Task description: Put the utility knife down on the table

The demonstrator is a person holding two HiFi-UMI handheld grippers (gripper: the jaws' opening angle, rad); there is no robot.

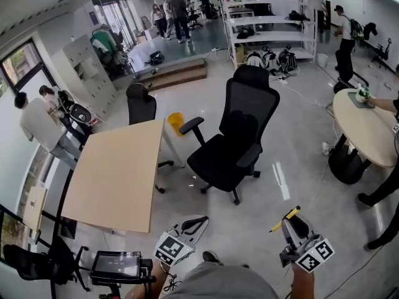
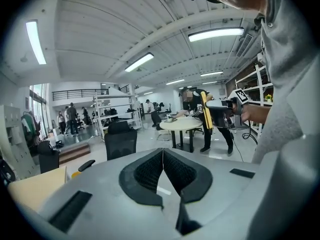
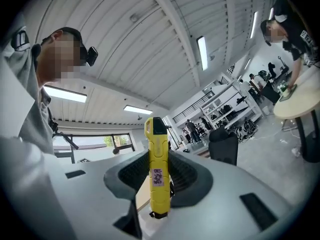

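We hold the yellow utility knife [image 3: 157,169] in the right gripper [image 1: 288,221], whose fingers [image 3: 184,173] are clamped on its lower body so that most of its length sticks out past them, probably for an easy lay-down. It hangs over the floor [image 1: 293,167], well apart from the beige tabletop [image 1: 115,176], so we judge it has yet to be carried there. The left gripper [image 1: 198,222] has no job here, its fingers [image 2: 145,173] pressed together on nothing.

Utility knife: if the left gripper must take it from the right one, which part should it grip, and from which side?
Probably the free yellow end of the knife, which sticks out beyond the fingers of the right gripper. Come in from that end and pinch the same two sides; the lower half is already clamped.
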